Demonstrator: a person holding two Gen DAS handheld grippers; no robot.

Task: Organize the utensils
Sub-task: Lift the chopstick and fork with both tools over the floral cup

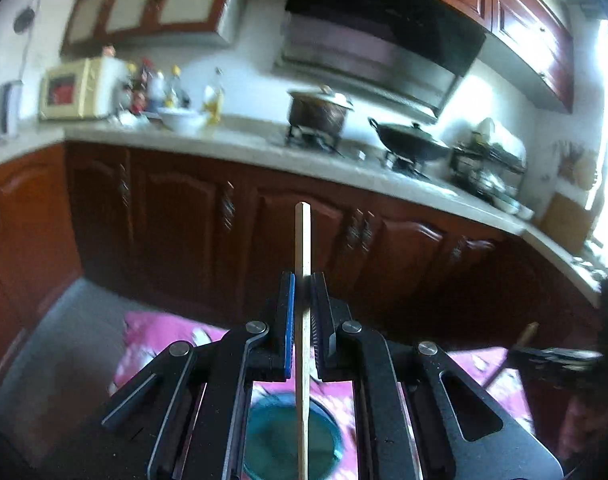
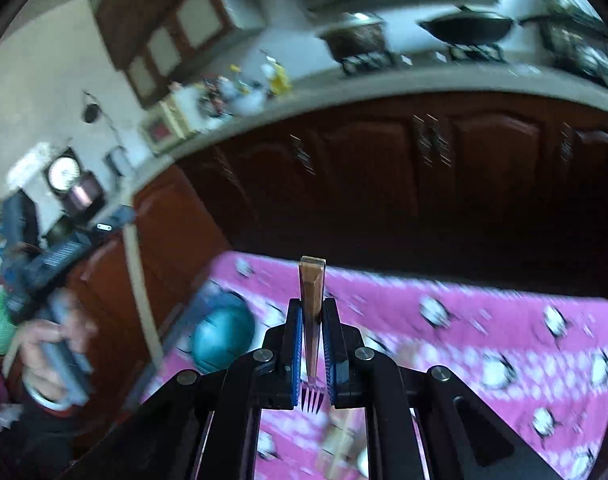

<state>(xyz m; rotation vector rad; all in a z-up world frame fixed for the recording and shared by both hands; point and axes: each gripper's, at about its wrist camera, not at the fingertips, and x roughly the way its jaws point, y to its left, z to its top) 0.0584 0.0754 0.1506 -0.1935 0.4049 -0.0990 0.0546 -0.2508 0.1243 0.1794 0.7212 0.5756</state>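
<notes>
- The left gripper [image 1: 302, 280] is clamped on a chopstick [image 1: 302, 240], which stands up between the jaws, one end above them and the other running down past the camera.
- The right gripper [image 2: 312, 306] is clamped on a fork [image 2: 312, 300]: wooden handle out past the fingertips, tines [image 2: 312, 398] back towards the camera.
- Both utensils are held in the air over the pink cloth [image 2: 484, 320]; a teal cup [image 1: 291, 440] sits on it, right under the left gripper and to the left of the right one.
- Step in hand, as I judge it: carrying, with both pieces lifted and neither yet put away.
- The cup looks the likely holder. Next, each piece needs tipping end-down over its mouth, lowering inside the rim, then releasing, one hand at a time so they don't clash.
- Both views are blurred; the cup's contents cannot be told.
</notes>
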